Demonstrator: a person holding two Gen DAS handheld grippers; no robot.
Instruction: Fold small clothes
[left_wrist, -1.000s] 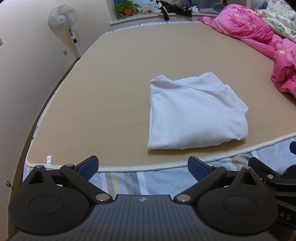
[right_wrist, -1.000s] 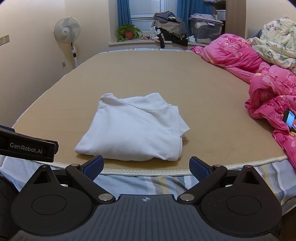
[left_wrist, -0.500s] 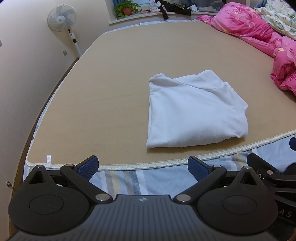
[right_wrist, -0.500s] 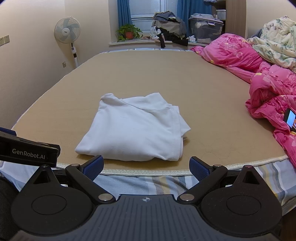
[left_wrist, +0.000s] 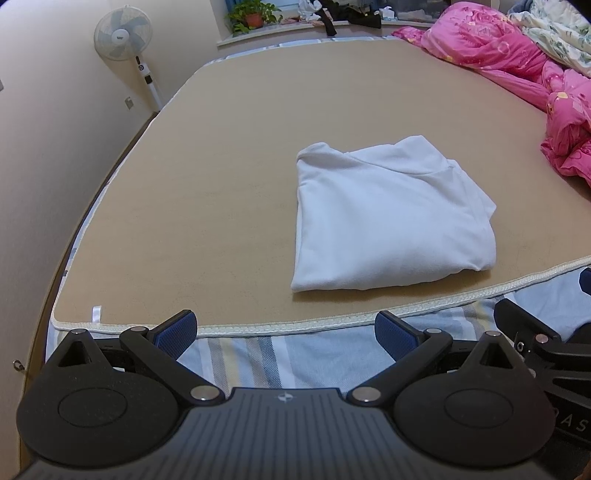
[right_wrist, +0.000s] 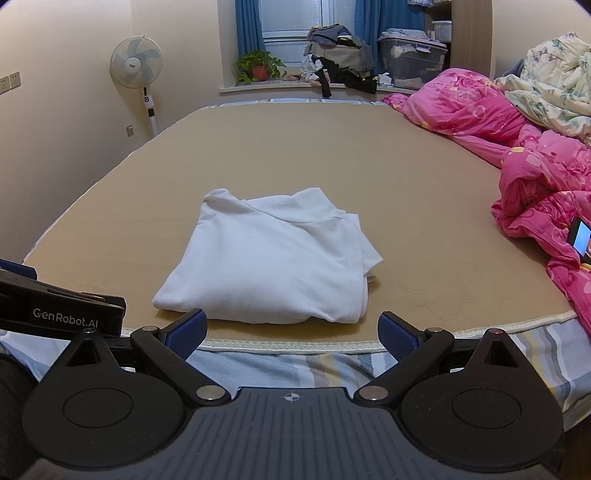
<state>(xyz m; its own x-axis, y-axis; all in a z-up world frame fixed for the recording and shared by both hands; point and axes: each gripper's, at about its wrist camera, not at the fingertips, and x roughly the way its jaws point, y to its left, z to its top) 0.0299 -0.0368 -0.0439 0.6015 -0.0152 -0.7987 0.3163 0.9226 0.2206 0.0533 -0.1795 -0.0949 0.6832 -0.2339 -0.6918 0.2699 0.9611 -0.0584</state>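
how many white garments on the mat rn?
1: the folded white garment near the mat's front edge, ahead of both open grippers. None hidden that I can see.

Both grippers are just hanging out side by side, level, pointing straight ahead toward 12 o'clock. The left gripper (left_wrist: 284, 330) has its jaws spread wide, blue pads (left_wrist: 177, 328) facing inward with nothing between them. Same deal with the right gripper (right_wrist: 291, 332): jaws fully apart, blue pads (right_wrist: 397, 334) bare, gripping nothing. In the left wrist view, part of the right gripper's black frame pokes in at about 4 o'clock, and in the right wrist view the left gripper's black body with white lettering sits at around 9 o'clock, so the two are close together, left one just beside the right. No hands or sleeves show up in either view.
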